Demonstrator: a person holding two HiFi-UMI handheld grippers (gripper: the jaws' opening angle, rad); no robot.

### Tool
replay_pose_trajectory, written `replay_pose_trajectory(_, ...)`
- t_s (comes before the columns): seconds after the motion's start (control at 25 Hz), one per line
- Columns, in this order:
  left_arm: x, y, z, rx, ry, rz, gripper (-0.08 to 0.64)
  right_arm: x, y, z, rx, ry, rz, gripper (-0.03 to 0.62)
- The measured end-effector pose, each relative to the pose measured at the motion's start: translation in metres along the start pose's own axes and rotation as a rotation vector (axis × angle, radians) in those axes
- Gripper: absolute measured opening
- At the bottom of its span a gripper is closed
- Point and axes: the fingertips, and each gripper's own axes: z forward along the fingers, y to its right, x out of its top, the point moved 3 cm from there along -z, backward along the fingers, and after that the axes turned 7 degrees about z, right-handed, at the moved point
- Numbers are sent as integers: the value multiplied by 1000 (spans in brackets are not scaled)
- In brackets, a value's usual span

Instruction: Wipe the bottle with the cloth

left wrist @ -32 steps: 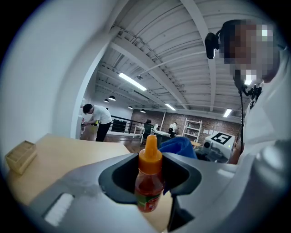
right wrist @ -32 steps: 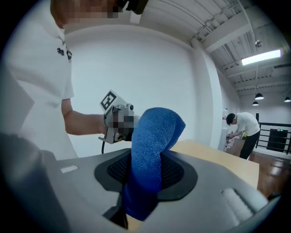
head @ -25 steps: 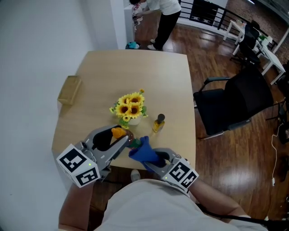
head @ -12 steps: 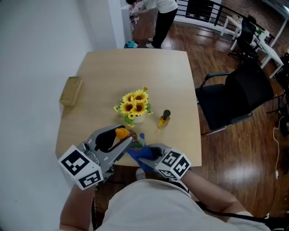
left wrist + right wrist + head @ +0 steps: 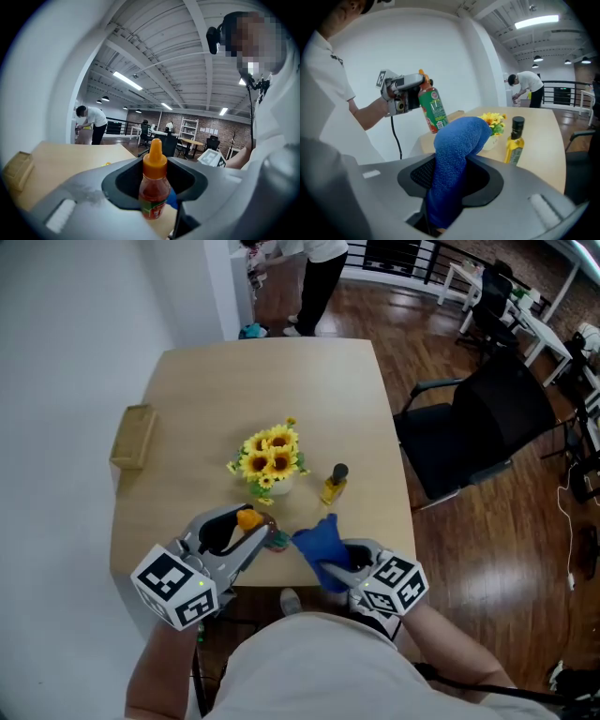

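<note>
A small sauce bottle (image 5: 253, 522) with an orange cap and a green label is clamped between the jaws of my left gripper (image 5: 247, 534), over the table's near edge. In the left gripper view the bottle (image 5: 153, 186) stands upright between the jaws. My right gripper (image 5: 337, 564) is shut on a folded blue cloth (image 5: 319, 542), which sticks up just right of the bottle, a small gap between them. The right gripper view shows the cloth (image 5: 455, 157) in front, with the bottle (image 5: 432, 109) and the left gripper (image 5: 406, 95) beyond it.
On the wooden table (image 5: 281, 381) stand a vase of sunflowers (image 5: 270, 460) and a yellow oil bottle (image 5: 334, 486) with a black cap. A wooden box (image 5: 131, 437) lies at the left edge. A black chair (image 5: 473, 432) is at the right; a person (image 5: 305, 277) stands beyond.
The right gripper pressed the cloth against the bottle half a second ago, then drew it off to the right. The left gripper and bottle have barely shifted.
</note>
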Motion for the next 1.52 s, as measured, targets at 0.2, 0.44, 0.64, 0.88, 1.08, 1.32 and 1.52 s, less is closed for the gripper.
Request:
replay_pose_trajectory(0.2, -47, -23, 31, 59, -68, 32, 160, -15, 22, -45, -117, 46, 76, 153)
replay_pose_trajectory(0.44, -119, -53, 76, 143, -128, 57, 160, -37, 31, -81, -208, 48, 166, 153)
replay_pose_trajectory(0.64, -158, -70, 107, 206, -133, 65, 161, -42, 29, -100, -235, 46, 181, 153)
replay_pose_trajectory(0.88, -180, -76, 126, 242, -145, 78, 161, -44, 39, -110, -255, 35, 191, 153)
replay_pose_trajectory(1.08, -184, -73, 129, 258, -146, 91, 164, -38, 50, -110, -212, 36, 175, 153)
replay_pose_trajectory(1.32, -174, -70, 120, 365, -182, 100, 239, -23, 71, -113, -105, 36, 81, 153)
replay_pose_trajectory(1.52, -154, -37, 84, 590, -135, -4, 239, -7, 88, -126, 61, 18, -16, 153)
